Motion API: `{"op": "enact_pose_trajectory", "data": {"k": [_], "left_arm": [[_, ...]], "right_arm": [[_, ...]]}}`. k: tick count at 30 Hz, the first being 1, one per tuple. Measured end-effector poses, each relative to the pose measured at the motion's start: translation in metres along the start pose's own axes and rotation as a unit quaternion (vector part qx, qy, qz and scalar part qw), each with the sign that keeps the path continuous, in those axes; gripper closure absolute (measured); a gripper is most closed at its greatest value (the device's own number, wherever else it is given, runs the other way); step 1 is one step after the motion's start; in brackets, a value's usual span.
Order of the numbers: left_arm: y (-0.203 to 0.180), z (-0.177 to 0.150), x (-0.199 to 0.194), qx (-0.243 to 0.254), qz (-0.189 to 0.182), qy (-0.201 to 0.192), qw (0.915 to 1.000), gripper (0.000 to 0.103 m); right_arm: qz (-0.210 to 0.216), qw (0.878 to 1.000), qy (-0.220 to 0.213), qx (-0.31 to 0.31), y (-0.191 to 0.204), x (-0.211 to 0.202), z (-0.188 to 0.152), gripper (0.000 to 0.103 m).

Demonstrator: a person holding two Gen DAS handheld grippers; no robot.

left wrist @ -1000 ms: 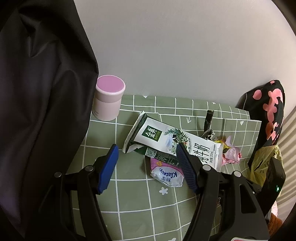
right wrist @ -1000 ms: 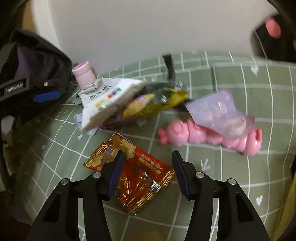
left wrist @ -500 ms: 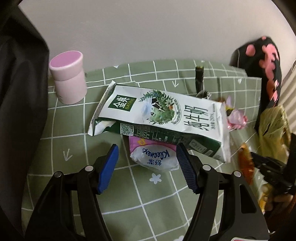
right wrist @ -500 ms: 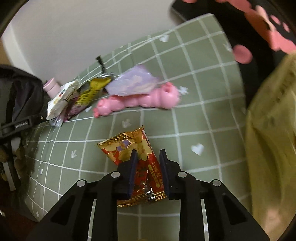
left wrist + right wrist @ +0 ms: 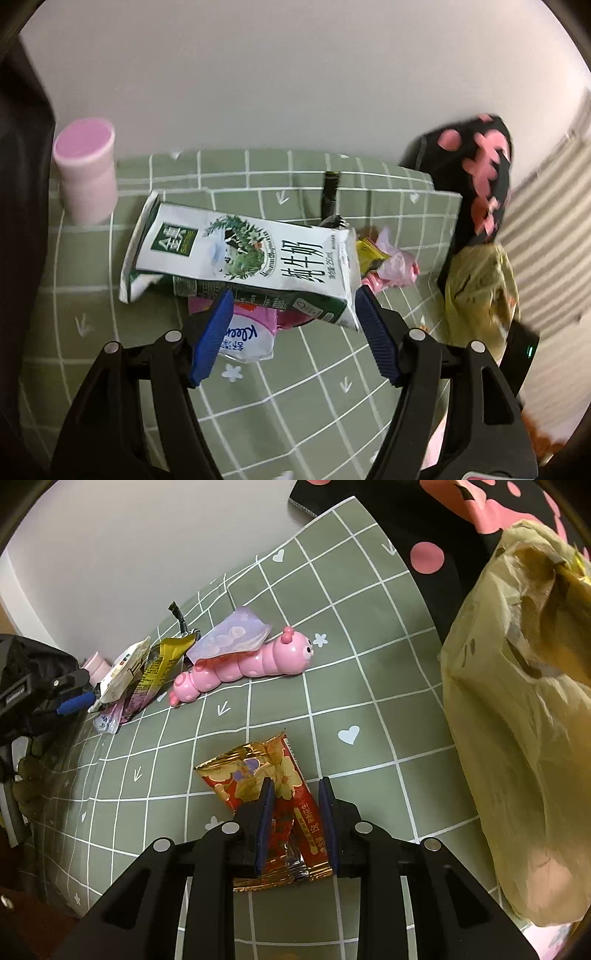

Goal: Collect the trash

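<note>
The red snack wrapper (image 5: pixel 271 805) is pinched between the pads of the right gripper (image 5: pixel 295 805) beside the yellow bag (image 5: pixel 517 738), presumably for dropping in, while the left gripper (image 5: pixel 291 332) is opening, nothing clamped, around the milk carton (image 5: pixel 243 254) and tissue pack (image 5: pixel 247 336).

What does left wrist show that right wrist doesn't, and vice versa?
Left wrist only: the milk carton's printed face, the Kleenex pack tucked partly under it, and the left gripper with jaws opening and neither pad on anything.

Right wrist only: the right gripper shut on the red-and-gold snack wrapper, plus the pink caterpillar toy in full with a purple wrapper on it.

Both: green grid tablecloth, pink-lidded jar, the trash pile, yellowish plastic bag, black bag with pink spots.
</note>
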State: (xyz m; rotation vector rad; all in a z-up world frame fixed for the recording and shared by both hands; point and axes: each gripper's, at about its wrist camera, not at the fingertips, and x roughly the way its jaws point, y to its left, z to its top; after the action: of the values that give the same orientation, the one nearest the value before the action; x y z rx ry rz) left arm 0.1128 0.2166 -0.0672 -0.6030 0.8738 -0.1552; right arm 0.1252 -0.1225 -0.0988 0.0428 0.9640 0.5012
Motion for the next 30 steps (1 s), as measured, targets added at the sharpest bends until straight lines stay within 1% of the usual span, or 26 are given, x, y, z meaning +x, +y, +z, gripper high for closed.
{"op": "enact_pose_trajectory", "data": {"k": [2,3,4,6,7,9,11,12,14,16,17,18,19,20,21,22,23,25,27,28,30], "left_arm": [[0.0,0.005,0.003,-0.035,0.005,-0.006,0.9994,0.038],[0.004,0.012,0.004,-0.064,0.011,-0.011,0.9978,0.038],[0.007,0.017,0.006,-0.081,0.017,-0.014,0.9965,0.037],[0.012,0.029,0.009,-0.107,0.04,-0.023,0.9932,0.037],[0.013,0.039,0.012,-0.116,0.06,-0.03,0.9911,0.036],[0.016,0.053,0.015,-0.117,0.083,-0.034,0.9891,0.035],[0.011,0.066,0.027,-0.104,0.114,-0.027,0.9876,0.034],[0.007,0.07,0.034,-0.093,0.129,-0.019,0.987,0.034],[-0.001,0.074,0.05,-0.074,0.158,0.01,0.9846,0.032],[-0.004,0.073,0.066,-0.073,0.175,0.033,0.9812,0.031],[-0.004,0.072,0.072,-0.079,0.185,0.036,0.9789,0.031],[-0.003,0.071,0.074,-0.093,0.188,0.033,0.9772,0.031],[0.001,0.071,0.074,-0.117,0.184,0.025,0.9757,0.032],[0.003,0.071,0.073,-0.131,0.179,0.021,0.9747,0.032],[0.006,0.071,0.072,-0.141,0.177,0.02,0.9737,0.035],[0.007,0.07,0.071,-0.145,0.18,0.02,0.9726,0.036],[0.007,0.069,0.071,-0.142,0.18,0.022,0.9731,0.036],[0.005,0.062,0.069,-0.124,0.168,0.031,0.9774,0.037],[-0.001,0.05,0.067,-0.091,0.149,0.043,0.9837,0.042],[-0.003,0.044,0.066,-0.078,0.14,0.045,0.9861,0.043],[-0.008,0.032,0.061,-0.056,0.12,0.048,0.99,0.049]], "right_arm": [[-0.002,1.0,0.0,-0.002,0.001,-0.001,0.0,0.079],[-0.003,1.0,0.0,-0.003,0.001,-0.002,-0.001,0.079],[-0.002,1.0,0.0,-0.003,0.0,-0.003,-0.002,0.079],[-0.002,1.0,0.001,-0.005,-0.001,-0.003,-0.004,0.079],[-0.002,1.0,0.002,-0.007,0.0,-0.003,-0.005,0.079],[-0.001,1.0,0.003,-0.01,0.0,-0.003,-0.007,0.079],[-0.002,1.0,0.004,-0.013,0.001,-0.002,-0.009,0.079],[-0.003,1.0,0.004,-0.016,0.001,-0.003,-0.01,0.079],[-0.003,1.0,0.004,-0.02,0.0,-0.003,-0.011,0.078],[-0.005,1.0,0.003,-0.025,-0.002,-0.003,-0.011,0.077],[-0.007,1.0,0.002,-0.028,-0.003,-0.003,-0.011,0.076],[-0.009,0.999,0.0,-0.031,-0.003,-0.003,-0.011,0.073],[-0.015,0.999,-0.003,-0.037,-0.003,-0.004,-0.011,0.071],[-0.016,0.999,-0.005,-0.04,-0.004,-0.005,-0.01,0.07],[-0.016,0.999,-0.007,-0.043,-0.005,-0.006,-0.01,0.07],[-0.018,0.999,-0.01,-0.047,-0.006,-0.008,-0.008,0.07],[-0.021,0.998,-0.011,-0.05,-0.008,-0.009,-0.007,0.07],[-0.029,0.998,-0.014,-0.055,-0.009,-0.012,-0.005,0.07],[-0.03,0.998,-0.018,-0.054,-0.012,-0.013,-0.002,0.07],[-0.033,0.998,-0.018,-0.052,-0.014,-0.014,0.0,0.07],[-0.034,0.998,-0.018,-0.049,-0.015,-0.013,0.004,0.07]]}}
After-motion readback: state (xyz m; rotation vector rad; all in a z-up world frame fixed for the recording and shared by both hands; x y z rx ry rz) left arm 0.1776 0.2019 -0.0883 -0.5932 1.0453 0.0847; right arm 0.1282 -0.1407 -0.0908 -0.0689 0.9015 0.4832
